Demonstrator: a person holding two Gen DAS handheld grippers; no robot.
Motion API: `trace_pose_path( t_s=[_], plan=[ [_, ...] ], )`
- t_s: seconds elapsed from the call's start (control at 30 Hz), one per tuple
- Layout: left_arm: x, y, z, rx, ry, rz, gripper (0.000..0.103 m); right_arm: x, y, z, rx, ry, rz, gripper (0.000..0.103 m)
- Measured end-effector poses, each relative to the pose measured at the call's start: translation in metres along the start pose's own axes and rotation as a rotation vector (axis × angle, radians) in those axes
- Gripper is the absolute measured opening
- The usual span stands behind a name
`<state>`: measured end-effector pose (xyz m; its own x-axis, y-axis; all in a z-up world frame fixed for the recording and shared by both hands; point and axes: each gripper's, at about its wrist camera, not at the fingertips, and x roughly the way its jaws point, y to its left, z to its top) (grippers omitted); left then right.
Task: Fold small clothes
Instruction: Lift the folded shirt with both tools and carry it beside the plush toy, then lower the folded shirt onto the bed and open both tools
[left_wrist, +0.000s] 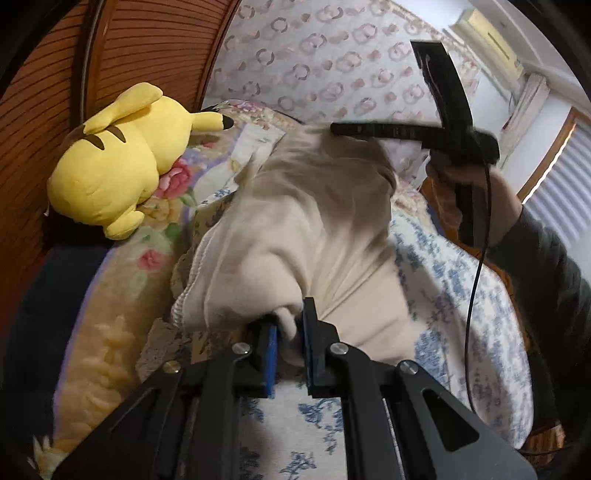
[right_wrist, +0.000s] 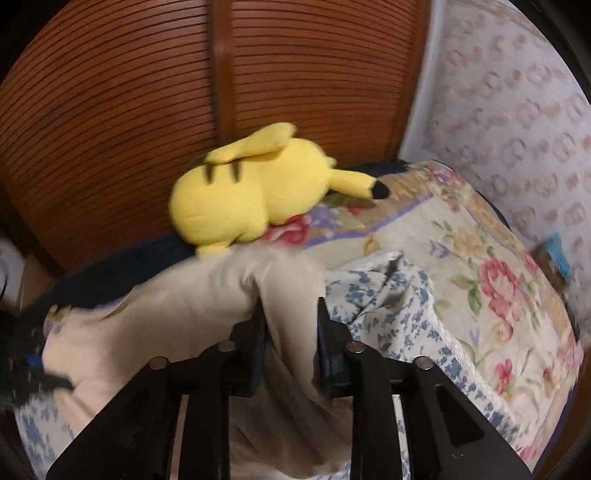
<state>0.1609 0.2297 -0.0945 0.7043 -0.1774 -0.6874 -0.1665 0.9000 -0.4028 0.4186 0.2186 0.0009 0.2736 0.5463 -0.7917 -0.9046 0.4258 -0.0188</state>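
A cream-coloured garment (left_wrist: 295, 229) hangs stretched between the two hand-held grippers above a bed. The left gripper (left_wrist: 288, 332) has its blue-padded jaws pinched on a bunched fold at the near edge of the cloth. The right gripper (right_wrist: 290, 317) has the cream fabric draped between its fingers, jaws a little apart; the picture is blurred, and I cannot tell whether its pads actually press on the cloth. From the left side, the person's hand (left_wrist: 469, 177) holds that right gripper at the garment's far edge. Under the garment lies a blue-and-white floral towel (left_wrist: 461, 280) on a rose-patterned blanket (right_wrist: 491, 280). A yellow plush toy (right_wrist: 251, 192) rests near the slatted wooden doors (right_wrist: 129, 110).
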Motion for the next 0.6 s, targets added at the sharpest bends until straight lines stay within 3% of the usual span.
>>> trace_pose_path(
  t_s=[0.03,0.17,0.3,0.6],
  plan=[
    [-0.001,0.000,-0.001,0.008,-0.001,0.007,0.015,0.000,-0.006,0.003,0.041,-0.015,-0.010,0.040],
    [-0.025,-0.006,-0.001,0.060,-0.052,0.052,0.040,-0.024,-0.027,-0.009,0.140,-0.100,-0.023,0.041],
    [-0.040,-0.012,0.006,0.112,-0.106,0.093,0.062,-0.046,-0.032,-0.029,0.192,-0.120,0.008,0.047],
    [-0.031,-0.025,0.016,0.159,-0.111,0.108,0.062,-0.021,-0.038,-0.074,0.342,-0.005,0.028,0.050]
  ],
)
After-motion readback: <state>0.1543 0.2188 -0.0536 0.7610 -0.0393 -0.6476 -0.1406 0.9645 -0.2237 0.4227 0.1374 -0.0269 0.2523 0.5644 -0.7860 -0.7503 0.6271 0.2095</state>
